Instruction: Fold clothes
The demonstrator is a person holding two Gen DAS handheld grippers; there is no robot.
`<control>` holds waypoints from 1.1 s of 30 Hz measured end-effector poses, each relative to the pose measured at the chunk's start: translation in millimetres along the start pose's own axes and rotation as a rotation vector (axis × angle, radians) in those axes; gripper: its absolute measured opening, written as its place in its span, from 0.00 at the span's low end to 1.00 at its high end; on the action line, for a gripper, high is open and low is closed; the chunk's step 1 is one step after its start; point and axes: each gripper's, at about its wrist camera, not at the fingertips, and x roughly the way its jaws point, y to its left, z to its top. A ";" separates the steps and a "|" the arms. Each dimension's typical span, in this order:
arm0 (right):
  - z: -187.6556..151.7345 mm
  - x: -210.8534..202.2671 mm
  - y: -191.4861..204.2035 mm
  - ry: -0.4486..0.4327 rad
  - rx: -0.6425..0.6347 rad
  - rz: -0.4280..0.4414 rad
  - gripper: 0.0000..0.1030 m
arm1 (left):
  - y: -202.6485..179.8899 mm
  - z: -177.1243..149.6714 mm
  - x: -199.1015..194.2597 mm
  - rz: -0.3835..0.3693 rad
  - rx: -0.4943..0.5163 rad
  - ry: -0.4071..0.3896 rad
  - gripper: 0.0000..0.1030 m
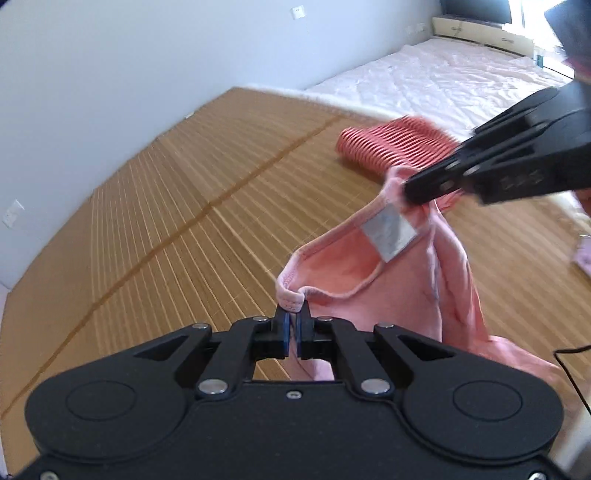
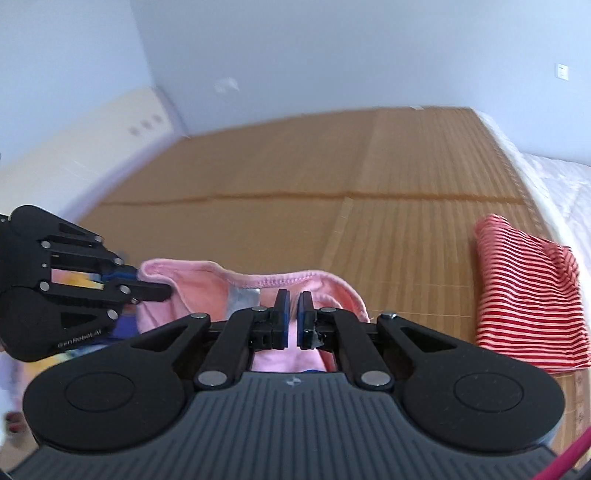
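A pink garment hangs above the bamboo mat, stretched by its neckline between both grippers. My left gripper is shut on one end of the pink collar hem. My right gripper pinches the other end, just past a grey label. In the right wrist view the right gripper is shut on the pink garment, with the left gripper clamped on the collar at the left. A folded red-and-white striped garment lies on the mat at the right, also seen as striped garment.
The bamboo mat covers most of the bed, with a white quilted sheet beyond its far edge. White walls border the bed. A wooden headboard unit stands at the far end. A thin black cable trails at the right.
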 end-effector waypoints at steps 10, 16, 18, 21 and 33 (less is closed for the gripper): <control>-67.6 53.8 -74.7 0.251 0.098 -0.121 0.36 | 40.1 -25.5 111.5 0.058 -0.133 0.059 0.57; -111.1 99.6 -95.7 0.452 0.234 -0.088 0.36 | 46.7 -45.2 114.4 0.035 -0.196 0.124 0.57; -111.7 109.0 -101.7 0.453 0.296 -0.058 0.36 | 41.8 -51.9 111.9 -0.014 -0.241 0.147 0.57; -99.8 121.1 -111.7 0.426 0.364 -0.014 0.45 | 30.0 -58.4 116.0 -0.100 -0.334 0.166 0.59; -59.9 184.7 -119.9 0.454 0.289 0.078 0.31 | 15.6 -46.2 190.0 -0.126 -0.475 0.267 0.29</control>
